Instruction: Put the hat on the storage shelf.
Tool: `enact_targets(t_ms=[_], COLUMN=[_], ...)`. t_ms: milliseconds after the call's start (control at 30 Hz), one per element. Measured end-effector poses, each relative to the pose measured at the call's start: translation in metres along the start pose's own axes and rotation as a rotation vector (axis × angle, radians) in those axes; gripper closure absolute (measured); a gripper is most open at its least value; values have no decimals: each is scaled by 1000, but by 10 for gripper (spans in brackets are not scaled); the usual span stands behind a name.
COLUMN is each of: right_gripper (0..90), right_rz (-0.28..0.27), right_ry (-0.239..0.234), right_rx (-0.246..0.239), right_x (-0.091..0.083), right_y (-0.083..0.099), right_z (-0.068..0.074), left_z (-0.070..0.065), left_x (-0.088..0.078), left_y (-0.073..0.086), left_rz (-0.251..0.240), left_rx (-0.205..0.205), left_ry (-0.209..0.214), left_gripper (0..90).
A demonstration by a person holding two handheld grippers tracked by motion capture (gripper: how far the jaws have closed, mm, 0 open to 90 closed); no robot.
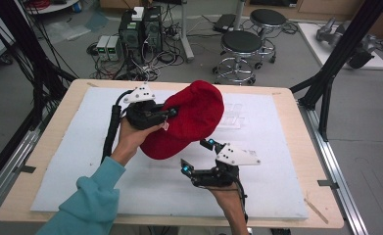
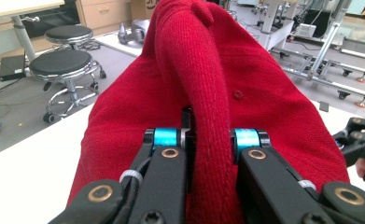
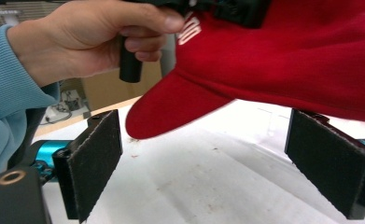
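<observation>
One wooden tabletop [image 1: 52, 122] with one white foam sheet [image 1: 81, 166] covering most of it. Behind it on the floor were two round black stools [image 1: 241, 43] and a pair of computer towers [image 1: 140, 29] in a tangle of cables.

Only one actual item in play: a red knit cap [image 1: 191, 120], lifted clear off the sheet over the middle of the tabletop, brim drooping down toward the person's side. It had white lettering near the brim, too cropped to read.

Two hand-held grippers. The left hand-held gripper [image 1: 172, 113] was pinching a bunched fold of the cap's fabric, jaws squeezed tight on it, which showed really well in the left gripper view. The right hand-held gripper [image 1: 199, 155] sat just below the brim with its jaws spread wide, nothing between the pads [image 3: 96, 158], not touching the cap.
</observation>
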State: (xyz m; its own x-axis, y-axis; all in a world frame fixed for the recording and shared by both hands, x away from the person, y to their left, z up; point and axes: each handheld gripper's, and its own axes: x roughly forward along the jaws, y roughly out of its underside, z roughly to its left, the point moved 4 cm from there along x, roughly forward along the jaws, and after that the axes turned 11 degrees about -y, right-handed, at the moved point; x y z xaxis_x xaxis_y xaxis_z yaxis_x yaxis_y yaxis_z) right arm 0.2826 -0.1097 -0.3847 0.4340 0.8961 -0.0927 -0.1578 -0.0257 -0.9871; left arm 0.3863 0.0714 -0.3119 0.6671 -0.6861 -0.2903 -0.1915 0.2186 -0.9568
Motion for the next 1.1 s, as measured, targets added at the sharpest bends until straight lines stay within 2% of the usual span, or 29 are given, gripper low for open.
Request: enact_targets(t_ms=[167,367,433,533,800,900,1100], right_gripper=[103,236,249,290,443,507,576], right_rz=[-5,-38,-52,-54,-70,-78,-83], right_ry=[-13,-49,-57,-71,-72,-64,-68], right_rx=[22,36,46,34,37,52,96], right_x=[8,12,13,15,15,14,13], right_y=[0,-3,-4,-5,-6,-6,-6], right_z=[0,0,0,0,-3,-4,-6], left_z=[-5,-10,-12,-16,-19,-20,-22], left_x=[0,2,2,3,2,2,3], left_y=[-4,-6,-6,-6,-6,-6,-4], left_rz=[-5,-11,-9,-9,-12,-14,-16], left_rx=[8,6,10,13,20,23,30], left_ry=[10,18,25,36,41,44,46], left_gripper=[870,871,871,871,871,871,871])
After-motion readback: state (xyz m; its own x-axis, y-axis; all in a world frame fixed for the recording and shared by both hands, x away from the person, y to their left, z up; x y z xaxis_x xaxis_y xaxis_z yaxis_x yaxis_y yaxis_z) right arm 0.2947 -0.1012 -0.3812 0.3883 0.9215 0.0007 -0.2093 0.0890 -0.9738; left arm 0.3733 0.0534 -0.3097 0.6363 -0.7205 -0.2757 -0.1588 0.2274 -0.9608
